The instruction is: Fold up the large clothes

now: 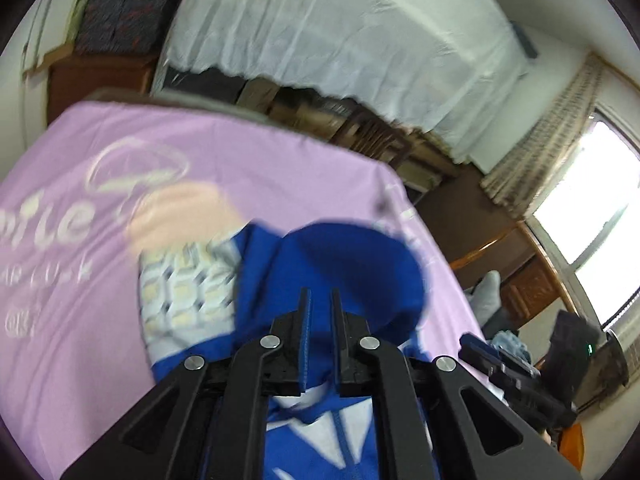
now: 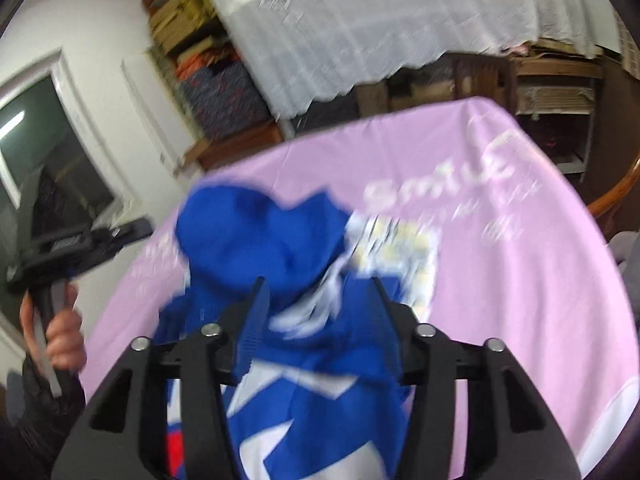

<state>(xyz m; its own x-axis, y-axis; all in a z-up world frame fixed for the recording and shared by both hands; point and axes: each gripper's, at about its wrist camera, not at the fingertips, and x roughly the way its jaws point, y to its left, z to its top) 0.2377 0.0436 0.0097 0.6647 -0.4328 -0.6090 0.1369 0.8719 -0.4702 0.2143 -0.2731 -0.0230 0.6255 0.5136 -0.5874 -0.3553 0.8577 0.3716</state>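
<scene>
A blue hooded garment [image 1: 352, 264] with white markings lies bunched on a pink printed cloth [image 1: 256, 168] that covers the table. My left gripper [image 1: 320, 300] has its jaws nearly shut with blue fabric pinched between them. In the right wrist view the same blue garment [image 2: 260, 236] lies under my right gripper [image 2: 320, 296], whose jaws stand wide apart over the fabric with nothing clamped. A pale checked lining [image 2: 404, 252] shows beside the hood. Both views are blurred.
A cabinet draped in white lace cloth [image 1: 360, 40] stands behind the table. A window [image 1: 592, 208] is at the right. The left hand and its gripper handle [image 2: 60, 264] show at the left of the right wrist view. The pink cloth [image 2: 500, 280] extends right.
</scene>
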